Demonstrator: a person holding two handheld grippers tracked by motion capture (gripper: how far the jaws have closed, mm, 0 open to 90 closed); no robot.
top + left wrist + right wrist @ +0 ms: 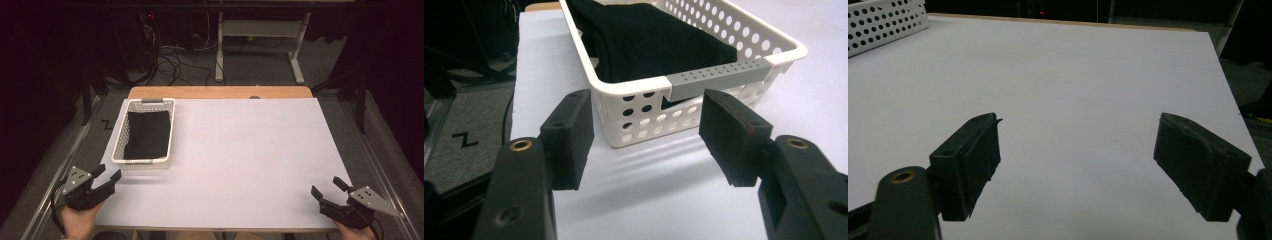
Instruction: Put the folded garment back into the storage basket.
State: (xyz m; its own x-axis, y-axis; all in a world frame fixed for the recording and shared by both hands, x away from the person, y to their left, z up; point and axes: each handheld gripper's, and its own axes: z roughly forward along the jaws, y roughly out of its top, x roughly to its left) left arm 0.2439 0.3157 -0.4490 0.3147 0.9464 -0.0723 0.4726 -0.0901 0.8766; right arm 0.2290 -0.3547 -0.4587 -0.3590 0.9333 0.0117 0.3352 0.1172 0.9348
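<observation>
Table [240,165] papered white, basket [145,161] far-left, dark room, both tongs [108,176] [327,186] wide, empty.

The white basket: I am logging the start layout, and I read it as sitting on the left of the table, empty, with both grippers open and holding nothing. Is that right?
Not quite: the white basket is not empty. A folded black cloth lies inside it, as the high view and the left gripper view show. The rest stands: it sits on the left of the table, and the left gripper and right gripper are open, holding nothing.
</observation>
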